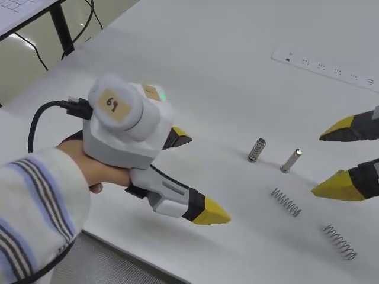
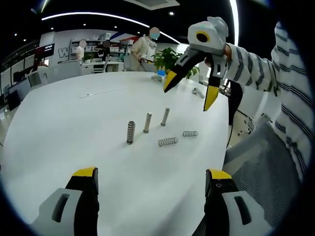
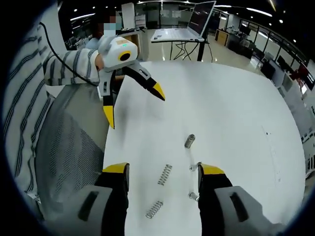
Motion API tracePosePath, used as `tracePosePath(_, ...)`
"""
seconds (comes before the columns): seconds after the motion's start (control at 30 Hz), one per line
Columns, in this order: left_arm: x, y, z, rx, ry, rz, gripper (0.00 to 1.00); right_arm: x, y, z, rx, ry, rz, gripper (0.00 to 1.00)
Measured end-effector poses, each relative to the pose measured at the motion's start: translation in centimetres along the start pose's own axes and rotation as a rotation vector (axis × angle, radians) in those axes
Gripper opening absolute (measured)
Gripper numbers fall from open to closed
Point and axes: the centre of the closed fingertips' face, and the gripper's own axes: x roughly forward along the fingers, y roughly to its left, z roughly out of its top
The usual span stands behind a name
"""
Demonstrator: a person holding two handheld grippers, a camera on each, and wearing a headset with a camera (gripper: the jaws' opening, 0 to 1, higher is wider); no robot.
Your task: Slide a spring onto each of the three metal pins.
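A metal pin wearing a spring (image 1: 256, 149) (image 2: 130, 132) (image 3: 189, 141) stands on the white table (image 1: 225, 71). Beside it is a bare pin (image 1: 291, 160) (image 2: 147, 122), and a second bare pin (image 2: 165, 116) stands further along the row. Two loose springs lie flat nearby: one (image 1: 286, 202) (image 2: 168, 141) (image 3: 165, 174) close to the pins, the other (image 1: 340, 241) (image 2: 190, 133) (image 3: 154, 209) further out. My left gripper (image 1: 198, 176) (image 2: 151, 173) (image 3: 134, 106) is open and empty, left of the pins. Also open and empty, my right gripper (image 1: 327, 161) (image 3: 163, 168) (image 2: 189, 93) hovers just right of them.
A white power strip (image 1: 323, 68) lies at the table's far right. A second desk with a laptop (image 3: 182, 29) stands beyond the table. A mesh chair seat (image 1: 118, 260) sits below the near table edge. People stand in the background.
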Motion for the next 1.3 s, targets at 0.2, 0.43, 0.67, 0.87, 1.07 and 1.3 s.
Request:
tracePosePath(0.2, -0.1, -0.1, 0.1, -0.005, -0.002, -0.004, 0.87, -0.8, 0.0, -1.1, 0.096, -0.08, -0.069, 0.61)
tracePosePath(0.43, -0.2, -0.4, 0.4, 0.002, 0.004, -0.012, 0.87, -1.8, 0.8, -2.9, 0.196, -0.141, -0.138, 0.67)
tracePosePath(0.67, -0.2, -1.2, 0.5, 0.01, 0.007, -0.029, 0.87, -2.6, 1.9, -4.6, 0.258, -0.163, -0.19, 0.73)
tracePosePath(0.87, -0.3, -1.8, 0.3, 0.014, 0.011, -0.046, 0.86, -2.9, 2.7, -6.1, 0.34, -0.185, -0.218, 0.8)
tracePosePath(1.07, -0.3, -2.1, 0.1, 0.016, 0.016, -0.058, 0.86, -2.5, 3.1, -6.7, 0.387, -0.227, -0.251, 0.84)
tracePosePath(1.3, -0.3, -2.3, -0.1, 0.015, 0.019, -0.072, 0.85, -2.2, 2.9, -6.6, 0.437, -0.317, -0.291, 0.94)
